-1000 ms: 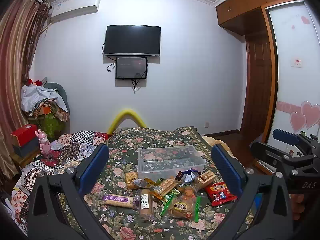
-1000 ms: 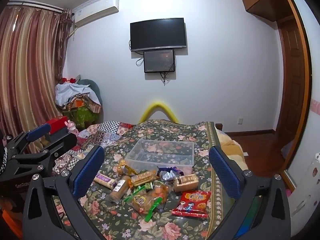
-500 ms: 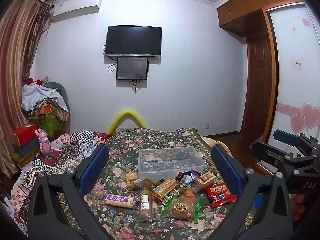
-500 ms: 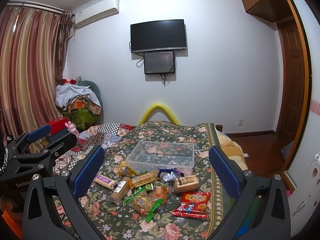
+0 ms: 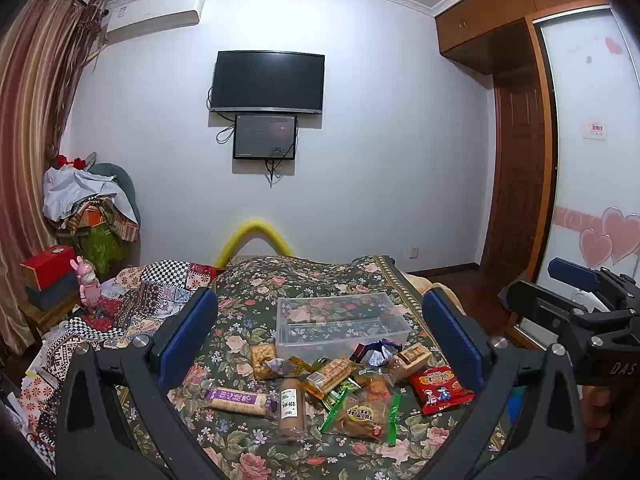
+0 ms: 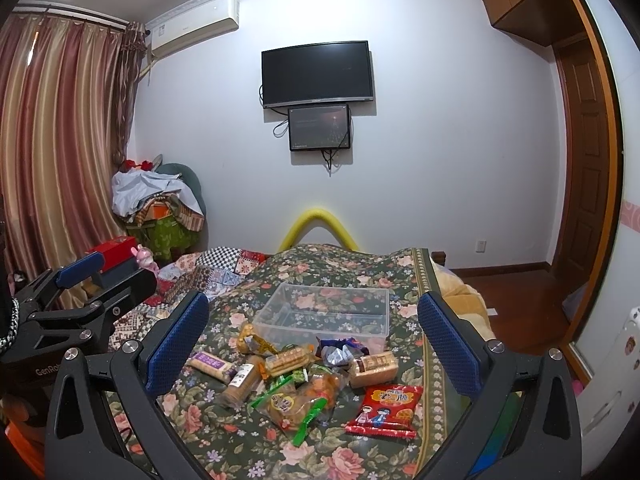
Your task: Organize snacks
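Observation:
Several wrapped snacks lie in a loose pile on a floral bedspread (image 5: 256, 444), in front of an empty clear plastic bin (image 5: 340, 320); the bin also shows in the right wrist view (image 6: 328, 312). The pile includes a red packet (image 5: 438, 388) (image 6: 386, 410), a purple-wrapped bar (image 5: 240, 398) (image 6: 210, 365) and a green-edged clear bag (image 5: 362, 412) (image 6: 294, 400). My left gripper (image 5: 320, 340) is open and empty, held above and short of the pile. My right gripper (image 6: 314, 344) is open and empty too, to the right of the left one.
A patchwork quilt (image 5: 132, 304) covers the bed's left side. A red box (image 5: 46, 266) and a pink toy (image 5: 89, 284) stand at far left. A chair heaped with clothes (image 5: 92, 216) is in the corner. The bed's right edge drops to wooden floor (image 6: 516, 300).
Both views have shifted only slightly. The snacks and the bin have not moved. Both grippers stay open.

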Demonstrator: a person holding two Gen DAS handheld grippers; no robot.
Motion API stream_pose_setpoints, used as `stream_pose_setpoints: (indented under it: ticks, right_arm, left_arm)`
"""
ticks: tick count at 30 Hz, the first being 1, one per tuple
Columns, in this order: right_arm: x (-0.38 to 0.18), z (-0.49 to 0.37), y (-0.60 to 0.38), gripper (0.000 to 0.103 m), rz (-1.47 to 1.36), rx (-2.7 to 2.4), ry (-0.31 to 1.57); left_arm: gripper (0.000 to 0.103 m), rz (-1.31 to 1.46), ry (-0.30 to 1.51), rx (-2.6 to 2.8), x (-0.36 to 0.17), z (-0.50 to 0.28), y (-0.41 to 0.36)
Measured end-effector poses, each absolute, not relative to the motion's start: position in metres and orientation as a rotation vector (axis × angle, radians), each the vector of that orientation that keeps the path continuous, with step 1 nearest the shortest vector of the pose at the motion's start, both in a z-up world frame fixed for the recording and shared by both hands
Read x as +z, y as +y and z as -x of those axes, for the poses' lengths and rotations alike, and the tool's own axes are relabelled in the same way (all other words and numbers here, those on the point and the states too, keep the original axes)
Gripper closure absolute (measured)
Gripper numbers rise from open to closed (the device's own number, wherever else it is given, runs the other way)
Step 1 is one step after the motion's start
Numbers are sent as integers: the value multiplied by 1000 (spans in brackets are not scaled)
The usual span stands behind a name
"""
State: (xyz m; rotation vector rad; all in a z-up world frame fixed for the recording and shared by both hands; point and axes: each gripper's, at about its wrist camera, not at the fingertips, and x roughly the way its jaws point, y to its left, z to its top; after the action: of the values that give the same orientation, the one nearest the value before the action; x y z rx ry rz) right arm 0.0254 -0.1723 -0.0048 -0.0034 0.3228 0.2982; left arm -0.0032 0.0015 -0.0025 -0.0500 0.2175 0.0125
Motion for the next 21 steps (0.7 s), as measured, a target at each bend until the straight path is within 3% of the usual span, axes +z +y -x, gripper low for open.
stream_pose_setpoints:
  ticks: [21]
  right_arm:
    - [-6,-25,-173,0,-3,304,314]
  left_arm:
    - [0,53,218,10,-2,4,3]
